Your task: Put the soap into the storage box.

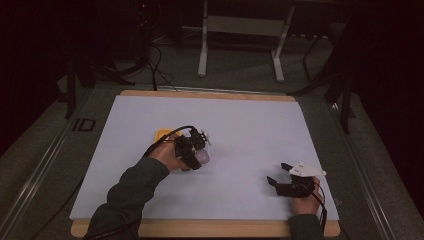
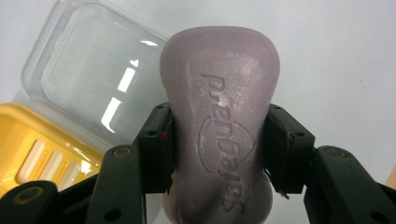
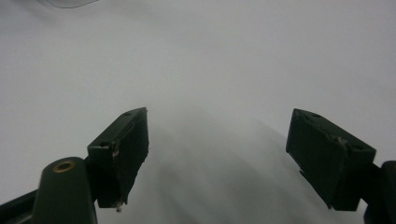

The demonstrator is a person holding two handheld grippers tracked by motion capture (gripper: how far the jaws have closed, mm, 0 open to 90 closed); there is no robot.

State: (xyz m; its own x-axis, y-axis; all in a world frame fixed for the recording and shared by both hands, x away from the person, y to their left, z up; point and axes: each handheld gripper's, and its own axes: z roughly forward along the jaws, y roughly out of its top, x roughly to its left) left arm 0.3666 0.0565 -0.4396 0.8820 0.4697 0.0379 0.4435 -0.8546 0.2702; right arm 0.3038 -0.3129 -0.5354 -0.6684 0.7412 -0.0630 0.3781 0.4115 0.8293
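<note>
Now my left gripper [image 2: 219, 140] clamps one lilac embossed soap bar [image 2: 219, 116] above the white sheet [image 1: 250, 130], beside one yellow slotted soap dish [image 2: 28, 149] and one clear plastic lid [image 2: 88, 70]; my right gripper [image 3: 217, 158] hangs wide open, apart

My left hand [image 1: 167, 157] reaches in from the lower left, sleeve angled toward the middle of the table, holding my left gripper [image 1: 196, 150] with both jaws pressed tight against what sits between them. My right hand [image 1: 306, 202] rests near the lower right edge, its gripper [image 1: 278, 175] pointing left, jaws spread wide apart.
</note>
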